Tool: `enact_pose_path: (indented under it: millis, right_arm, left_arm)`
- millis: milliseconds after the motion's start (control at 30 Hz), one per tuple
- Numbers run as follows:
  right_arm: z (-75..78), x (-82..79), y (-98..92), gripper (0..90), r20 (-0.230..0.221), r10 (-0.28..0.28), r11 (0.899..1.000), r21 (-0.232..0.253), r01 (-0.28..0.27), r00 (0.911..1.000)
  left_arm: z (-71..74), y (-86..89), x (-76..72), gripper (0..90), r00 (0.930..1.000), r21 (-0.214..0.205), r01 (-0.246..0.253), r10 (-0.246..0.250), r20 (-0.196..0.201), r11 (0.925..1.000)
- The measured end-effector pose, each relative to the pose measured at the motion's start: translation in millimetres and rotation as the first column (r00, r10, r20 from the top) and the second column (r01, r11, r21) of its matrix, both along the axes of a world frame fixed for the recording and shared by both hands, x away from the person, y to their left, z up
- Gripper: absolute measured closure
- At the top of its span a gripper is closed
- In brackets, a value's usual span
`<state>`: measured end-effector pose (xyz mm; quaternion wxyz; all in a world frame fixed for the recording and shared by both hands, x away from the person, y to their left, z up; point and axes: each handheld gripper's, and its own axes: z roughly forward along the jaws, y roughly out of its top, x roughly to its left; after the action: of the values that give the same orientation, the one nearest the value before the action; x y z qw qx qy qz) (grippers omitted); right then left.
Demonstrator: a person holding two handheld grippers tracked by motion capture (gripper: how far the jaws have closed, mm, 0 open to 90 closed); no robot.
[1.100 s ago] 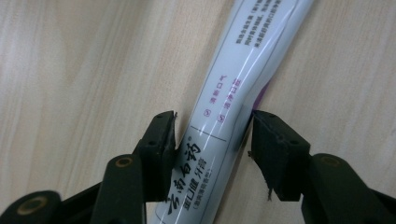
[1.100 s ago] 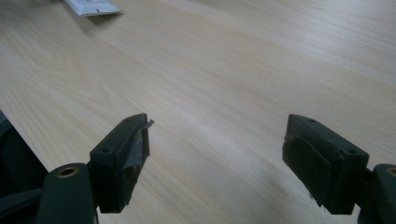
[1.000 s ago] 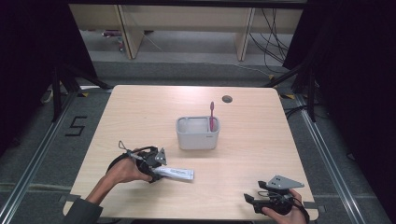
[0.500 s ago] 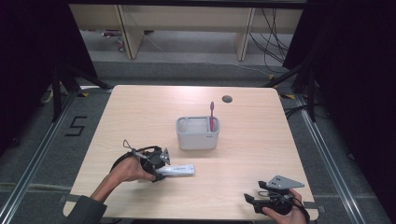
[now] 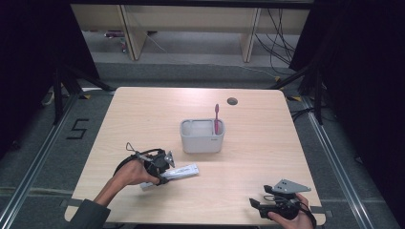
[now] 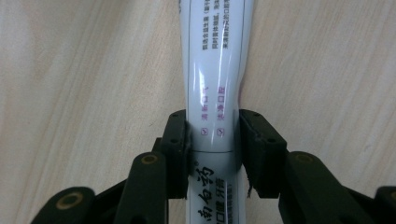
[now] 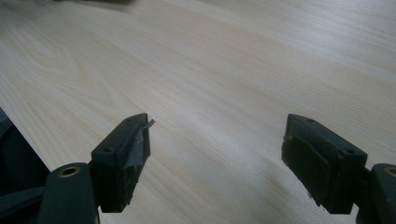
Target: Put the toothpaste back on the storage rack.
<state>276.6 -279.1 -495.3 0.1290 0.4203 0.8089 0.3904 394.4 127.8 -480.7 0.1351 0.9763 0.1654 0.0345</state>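
The toothpaste tube lies flat on the table, at its near left, with its long axis running left to right and tilted slightly away at the right end. The left gripper meets it from the left, in line with that axis, so the tube runs straight out ahead between the jaws. In the left gripper view the jaws have just been closing and both pads now press the tube's sides; it looks pinched, though still resting on the wood. The grey bin with a pink toothbrush standing in it sits farther off and to the right of the tube, so any carry goes that way. The left hand is far nearer than the right.

The tube is white and glossy, with small dark and purple print along it; the cap end I cannot make out.

The right gripper rests at the near right edge, jaws spread wide over bare wood.
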Motion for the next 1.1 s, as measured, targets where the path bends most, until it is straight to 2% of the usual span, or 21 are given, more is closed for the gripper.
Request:
enact_pose_path:
  millis: [133,433,600,633,733,933,1000,1100]
  right_arm:
    - [-0.1,-0.1,0.2,24.3,-0.002,0.002,1.000,0.001,-0.002,1.0000]
    - [0.0,-0.1,0.3,24.4,-0.002,0.002,1.000,0.000,-0.002,1.0000]
    - [-0.2,-0.1,0.6,24.4,-0.003,0.004,1.000,-0.001,-0.004,1.0000]
    - [-0.1,-0.9,1.6,24.4,-0.017,-0.004,1.000,0.009,0.004,0.9999]
    - [0.1,-0.1,0.1,24.4,-0.004,0.004,1.000,-0.007,-0.004,1.0000]
    - [0.3,-0.2,0.0,24.4,-0.005,0.003,1.000,-0.009,-0.003,1.0000]
    - [0.0,0.0,0.4,24.4,-0.008,0.006,1.000,-0.005,-0.006,0.9999]
    - [-0.6,0.1,0.3,24.5,-0.004,0.003,1.000,0.000,-0.003,1.0000]
  left_arm:
    - [0.4,-1.3,-0.9,65.7,1.0000,0.006,0.001,-0.001,-0.003,1.0000]
    - [3.5,-6.2,-0.1,68.9,0.9997,0.044,-0.011,0.012,-0.022,0.9990]
    - [5.0,-9.4,2.5,69.9,0.9996,0.074,0.000,0.002,-0.030,0.9973]
    - [5.0,-10.7,3.1,70.0,0.9993,0.079,-0.007,0.010,-0.035,0.9968]
    - [5.2,-11.8,3.7,70.3,0.9990,0.085,-0.012,0.016,-0.041,0.9963]
    - [5.3,-13.1,3.7,71.1,0.9989,0.093,-0.015,0.019,-0.044,0.9956]
    - [6.1,-14.7,3.0,71.4,0.9994,0.107,-0.003,0.007,-0.034,0.9942]
    - [6.5,-14.6,2.7,72.0,0.9995,0.107,-0.002,0.005,-0.030,0.9942]
